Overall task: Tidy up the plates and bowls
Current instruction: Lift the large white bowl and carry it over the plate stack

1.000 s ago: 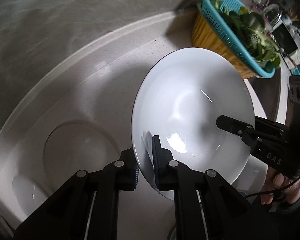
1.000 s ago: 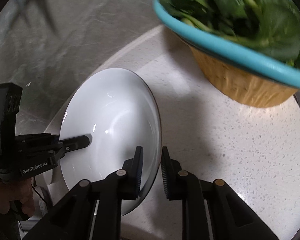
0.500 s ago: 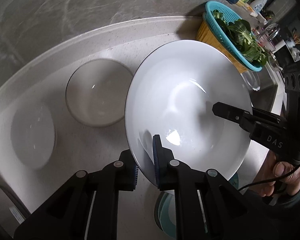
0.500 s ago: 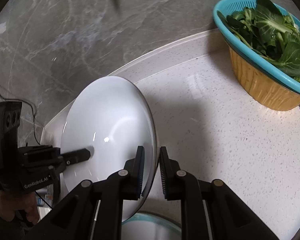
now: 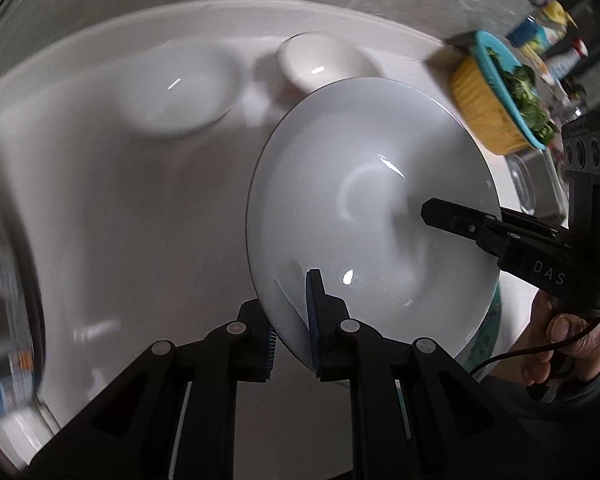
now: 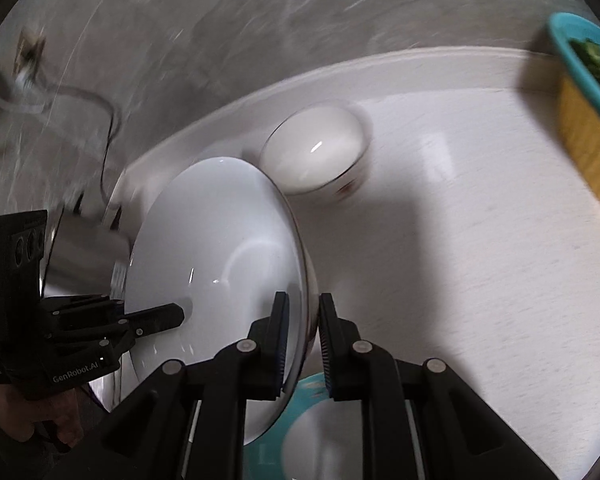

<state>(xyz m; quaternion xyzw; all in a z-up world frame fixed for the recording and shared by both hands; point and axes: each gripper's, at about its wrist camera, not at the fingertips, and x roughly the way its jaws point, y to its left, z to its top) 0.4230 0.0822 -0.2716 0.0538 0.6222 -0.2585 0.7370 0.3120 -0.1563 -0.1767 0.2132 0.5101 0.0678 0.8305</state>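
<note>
A large white plate (image 5: 372,216) hangs above a pale speckled counter (image 5: 140,240), carried between two hand-held grippers. The left gripper (image 5: 292,320) is clenched on the plate's near-left rim, one pad under the rim and the other inside the well. The right gripper (image 6: 302,344) is clamped on the opposite rim, with the rim's edge running between its pads. Each gripper appears in the other's view, reaching in from the far side of the plate, with a hand (image 5: 568,352) wrapped around its handle.

The plate is round, so it has no long axis; it is tilted, not level. It sits directly between the two sets of jaws, equally near both hands.

Beyond the plate, near the raised back edge of the counter, stand two white bowls. One small bowl (image 6: 316,152) sits just past the plate's far rim, close to it in the picture. A second, wider bowl (image 5: 180,92) lies further left, apart from the first. Directly below the plate, a dish with a teal rim (image 6: 312,420) shows at the bottom of the right view, seemingly a likely place to set the plate down.

To the right, well apart, is a yellow and teal basket of greens (image 5: 496,108). A shiny metal pot (image 6: 88,256) stands behind the plate on the left. The open counter lies to the right of the plate.
</note>
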